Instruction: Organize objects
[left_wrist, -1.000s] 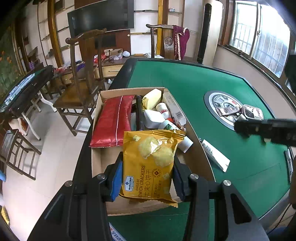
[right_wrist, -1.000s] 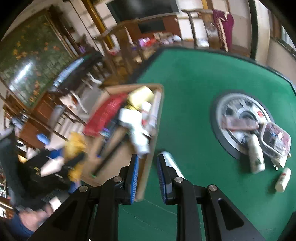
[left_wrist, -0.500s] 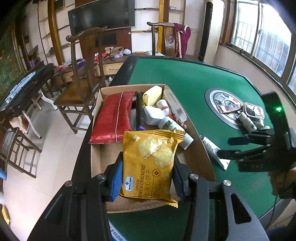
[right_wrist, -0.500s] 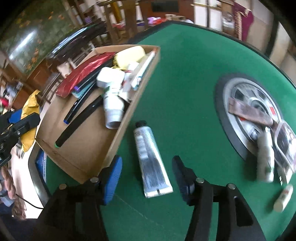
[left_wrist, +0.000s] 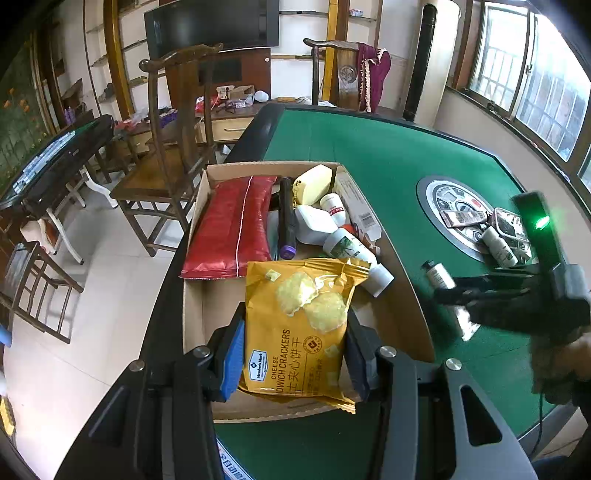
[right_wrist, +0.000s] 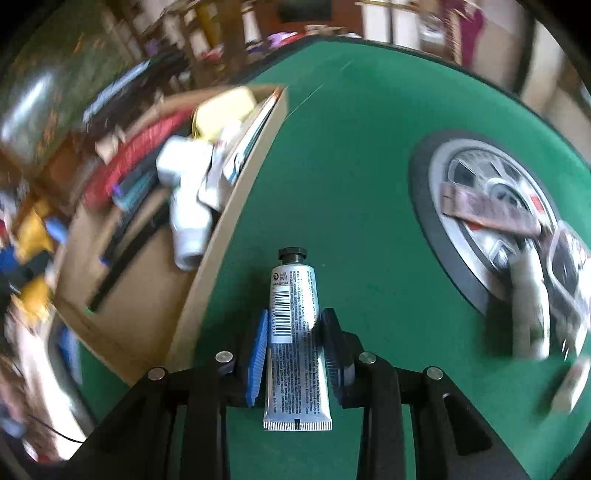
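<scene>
My left gripper (left_wrist: 293, 350) is shut on a yellow cheese cracker bag (left_wrist: 299, 317), held upright over the near end of a cardboard box (left_wrist: 406, 317). The box holds a red packet (left_wrist: 229, 229), white bottles, a yellow pouch and a dark pen. On the green felt just right of the box (right_wrist: 221, 251) lies a silver tube (right_wrist: 295, 332) with its black cap pointing away. My right gripper (right_wrist: 293, 332) points down over it, its jaws closing, and the pads touch the tube's two sides. From the left wrist view the right gripper (left_wrist: 454, 295) covers most of the tube (left_wrist: 437, 275).
A round silver panel (left_wrist: 436, 195) in the table's middle carries a white bottle (left_wrist: 498, 247), a brown packet (right_wrist: 487, 210) and a clear lidded box (left_wrist: 511, 225). A small white tube (right_wrist: 569, 384) lies on the felt at right. Wooden chairs stand beyond the table's left edge.
My right gripper opened wide, came down over the silver tube and narrowed onto its sides. The left gripper and its cracker bag stayed put.
</scene>
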